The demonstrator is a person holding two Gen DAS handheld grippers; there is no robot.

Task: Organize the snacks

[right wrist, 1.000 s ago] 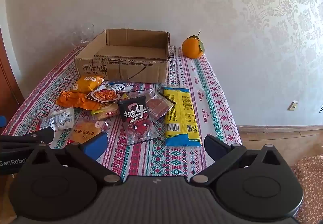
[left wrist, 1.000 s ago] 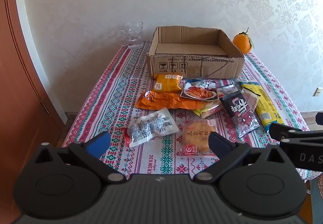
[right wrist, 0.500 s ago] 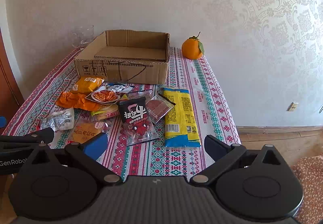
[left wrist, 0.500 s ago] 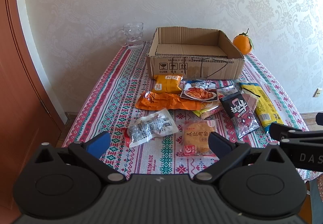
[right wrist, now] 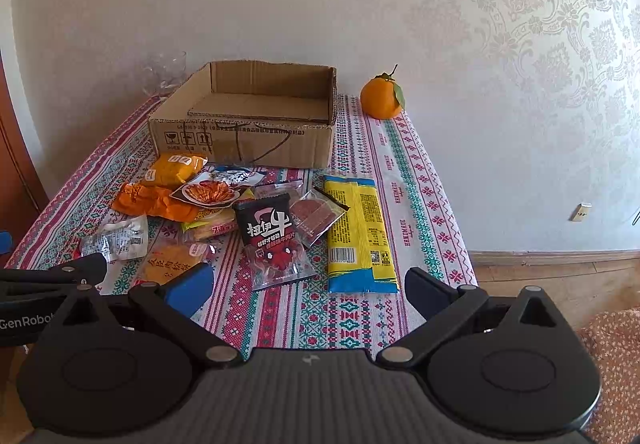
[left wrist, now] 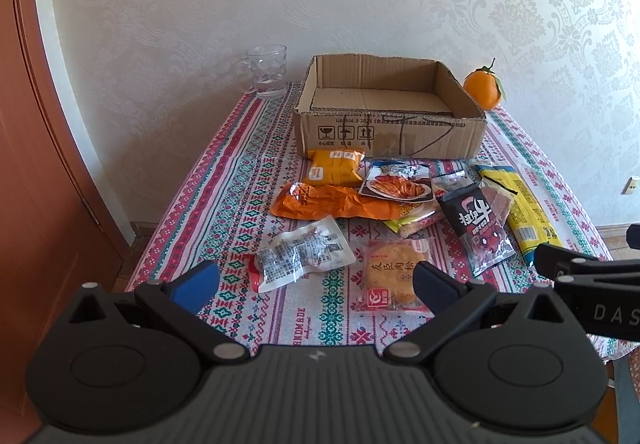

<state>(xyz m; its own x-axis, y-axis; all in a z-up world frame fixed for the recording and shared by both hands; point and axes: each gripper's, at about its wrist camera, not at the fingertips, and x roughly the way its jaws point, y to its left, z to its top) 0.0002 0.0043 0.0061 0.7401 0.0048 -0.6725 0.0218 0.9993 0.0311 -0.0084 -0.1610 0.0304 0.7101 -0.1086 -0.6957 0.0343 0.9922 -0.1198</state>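
Several snack packets lie on the patterned tablecloth in front of an empty cardboard box. Among them are a clear packet, a round cake packet, an orange packet, a black beef packet and a long yellow packet. My left gripper is open and empty, above the table's near edge by the clear packet and the cake. My right gripper is open and empty, near the black and yellow packets.
A glass mug stands at the back left and an orange at the back right, both by the wall. A wooden door is at the left. The table's right edge drops to the floor.
Both grippers have drifted slightly; the views shift a little. Nothing on the table has moved and both stay open.
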